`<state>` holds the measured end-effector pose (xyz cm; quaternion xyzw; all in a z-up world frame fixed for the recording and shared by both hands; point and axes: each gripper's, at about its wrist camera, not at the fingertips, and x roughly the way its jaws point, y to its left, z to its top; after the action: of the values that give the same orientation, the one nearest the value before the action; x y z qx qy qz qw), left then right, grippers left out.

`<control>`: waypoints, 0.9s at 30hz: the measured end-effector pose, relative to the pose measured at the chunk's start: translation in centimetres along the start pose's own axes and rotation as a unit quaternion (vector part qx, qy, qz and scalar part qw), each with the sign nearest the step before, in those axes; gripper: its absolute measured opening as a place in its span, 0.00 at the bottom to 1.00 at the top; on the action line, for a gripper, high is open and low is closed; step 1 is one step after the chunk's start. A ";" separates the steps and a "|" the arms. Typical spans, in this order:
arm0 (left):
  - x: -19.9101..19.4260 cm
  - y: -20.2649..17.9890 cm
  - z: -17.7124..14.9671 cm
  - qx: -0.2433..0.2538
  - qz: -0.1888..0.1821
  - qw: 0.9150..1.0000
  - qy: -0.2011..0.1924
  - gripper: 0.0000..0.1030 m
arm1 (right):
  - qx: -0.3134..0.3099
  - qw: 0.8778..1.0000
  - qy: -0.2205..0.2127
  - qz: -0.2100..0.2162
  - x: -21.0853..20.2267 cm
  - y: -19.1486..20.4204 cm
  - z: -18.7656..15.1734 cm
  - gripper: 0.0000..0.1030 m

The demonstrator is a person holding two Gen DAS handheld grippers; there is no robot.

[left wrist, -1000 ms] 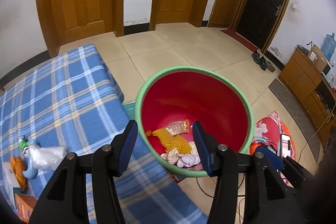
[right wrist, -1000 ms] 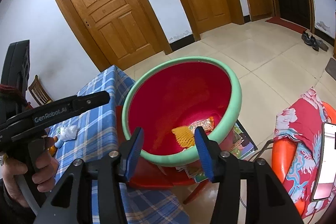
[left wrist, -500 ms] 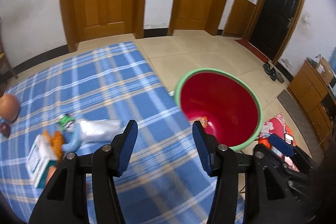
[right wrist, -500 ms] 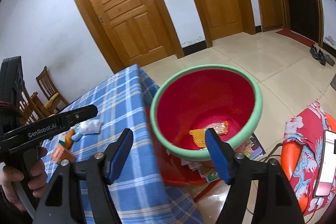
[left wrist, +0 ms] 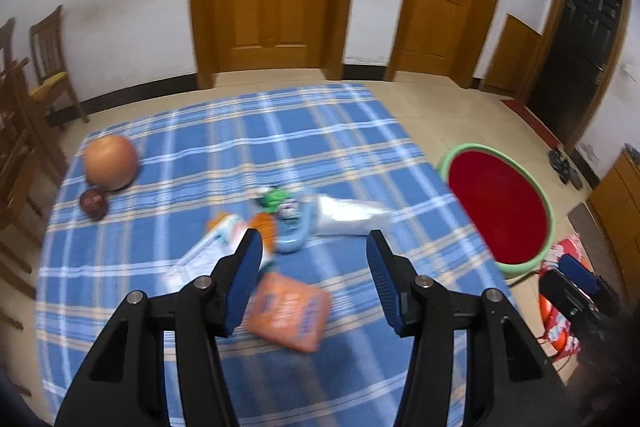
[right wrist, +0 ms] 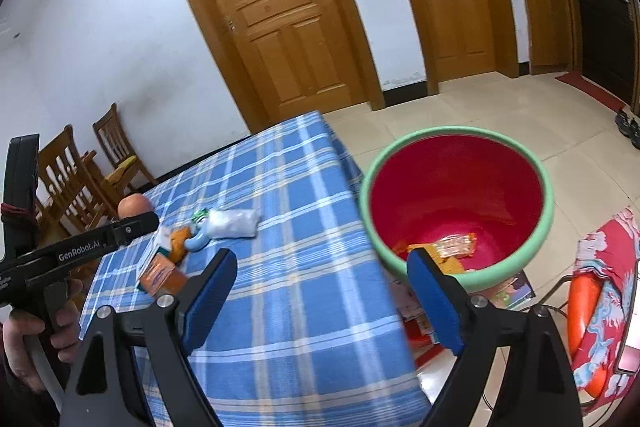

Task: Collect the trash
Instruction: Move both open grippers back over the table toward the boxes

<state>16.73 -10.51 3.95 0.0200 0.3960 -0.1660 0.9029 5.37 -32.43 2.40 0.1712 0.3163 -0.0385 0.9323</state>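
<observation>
Your left gripper (left wrist: 312, 269) is half-open and empty, and the right gripper (right wrist: 320, 301) has just opened wide, also empty. The leftover trash sits mid-table: flat orange snack packet (left wrist: 289, 311), clear crinkly plastic bag (left wrist: 349, 215). Careful, a sloppy grab could snag the blue plaid tablecloth (left wrist: 320, 131) instead.

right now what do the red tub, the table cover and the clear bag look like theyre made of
Red tub: likely moulded plastic, smooth and faintly glossy, with a mint green rolled rim.
Table cover: woven cloth, matte blue plaid that drapes over the edge.
Clear bag: probably thin plastic film, translucent white and crinkled; blur hides detail.
</observation>
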 end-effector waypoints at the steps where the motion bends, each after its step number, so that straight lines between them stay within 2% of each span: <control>1: -0.1 0.9 -0.1 -0.005 0.007 1.000 0.000 0.53 | -0.003 1.000 0.002 0.002 0.1 0.4 -0.1 0.86; 8: 0.2 5.3 -1.1 -0.020 0.045 0.999 0.008 0.53 | -0.019 1.000 0.014 0.011 1.0 2.7 -0.5 0.89; 15: 1.9 7.6 -2.4 -0.010 0.056 0.998 0.035 0.54 | -0.028 0.999 0.028 0.014 2.0 4.1 -1.2 0.89; 17: 2.4 7.8 -2.8 0.001 0.054 0.998 0.043 0.64 | -0.029 0.999 0.031 0.013 2.2 4.4 -1.4 0.89; 21: 3.5 7.7 -3.4 0.027 0.048 0.997 0.053 0.65 | -0.033 0.999 0.037 0.013 2.6 4.8 -1.7 0.89; 23: 4.1 7.7 -3.5 0.038 0.042 0.997 0.054 0.74 | -0.034 0.999 0.040 0.013 2.8 5.1 -1.7 0.89; 27: 4.9 7.5 -3.2 0.062 0.032 0.996 0.058 0.76 | -0.037 0.998 0.044 0.012 3.0 5.4 -1.8 0.89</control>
<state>19.92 -4.31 -2.47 0.0980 0.4357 -0.1596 0.8804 7.70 -26.60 0.83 0.1422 0.3564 -0.0082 0.9234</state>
